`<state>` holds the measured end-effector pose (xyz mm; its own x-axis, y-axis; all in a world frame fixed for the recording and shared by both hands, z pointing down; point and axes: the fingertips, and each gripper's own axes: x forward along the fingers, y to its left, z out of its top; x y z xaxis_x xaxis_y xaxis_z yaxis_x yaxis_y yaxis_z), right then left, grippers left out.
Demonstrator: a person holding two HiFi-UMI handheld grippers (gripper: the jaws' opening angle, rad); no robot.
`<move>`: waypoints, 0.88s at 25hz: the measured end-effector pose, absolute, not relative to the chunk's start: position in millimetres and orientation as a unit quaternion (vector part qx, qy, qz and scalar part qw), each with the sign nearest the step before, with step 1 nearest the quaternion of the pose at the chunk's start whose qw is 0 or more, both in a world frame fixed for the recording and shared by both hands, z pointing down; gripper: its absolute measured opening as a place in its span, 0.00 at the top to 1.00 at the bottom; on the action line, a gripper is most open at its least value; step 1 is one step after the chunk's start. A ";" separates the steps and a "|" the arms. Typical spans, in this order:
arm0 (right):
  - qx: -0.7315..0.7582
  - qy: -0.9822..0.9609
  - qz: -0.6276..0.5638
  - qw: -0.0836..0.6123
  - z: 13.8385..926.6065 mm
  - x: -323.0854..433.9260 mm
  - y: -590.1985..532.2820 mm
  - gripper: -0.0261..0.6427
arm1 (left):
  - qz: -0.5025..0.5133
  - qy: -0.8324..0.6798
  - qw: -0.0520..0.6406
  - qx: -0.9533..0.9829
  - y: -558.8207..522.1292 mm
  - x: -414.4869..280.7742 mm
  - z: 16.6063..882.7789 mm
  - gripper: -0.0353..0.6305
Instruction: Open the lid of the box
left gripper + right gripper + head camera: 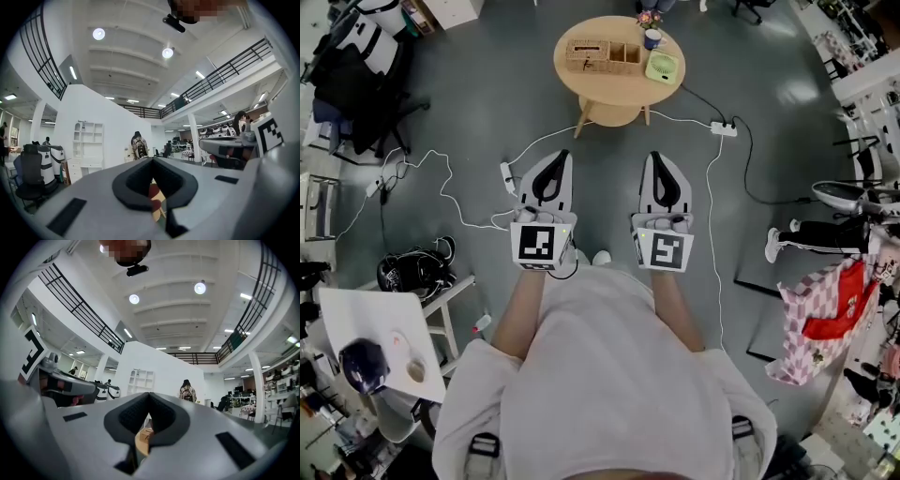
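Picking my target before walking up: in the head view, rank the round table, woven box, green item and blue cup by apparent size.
1. round table
2. woven box
3. green item
4. blue cup
All sit together, so nearness hardly matters.

A grey floor [478, 103] spreads under a round wooden table [614, 91]. White cables [445, 192] and a power strip [724, 128] lie on the floor beside it. The hall is tall and white, with 2 round ceiling lamps [98, 33], a black-railed gallery [225, 72], a white shelf unit [87, 140] against the far wall [112, 126], and a dark office chair [29, 171] at the left.
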<state>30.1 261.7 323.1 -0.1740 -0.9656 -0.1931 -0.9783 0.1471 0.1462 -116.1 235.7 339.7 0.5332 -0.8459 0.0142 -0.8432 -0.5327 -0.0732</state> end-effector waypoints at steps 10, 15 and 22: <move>-0.648 0.757 0.085 0.014 345.7 73.1 241.7 0.96 | -0.044 0.488 0.028 -0.871 217.1 -84.9 358.9 0.96; -0.651 0.753 0.090 0.000 360.8 99.3 199.9 0.96 | -0.053 0.489 0.023 -0.871 177.3 -65.9 375.7 0.96; -0.644 0.761 0.085 -0.002 370.1 118.0 102.9 0.96 | -0.053 0.494 0.031 -0.867 76.5 -44.1 386.6 0.96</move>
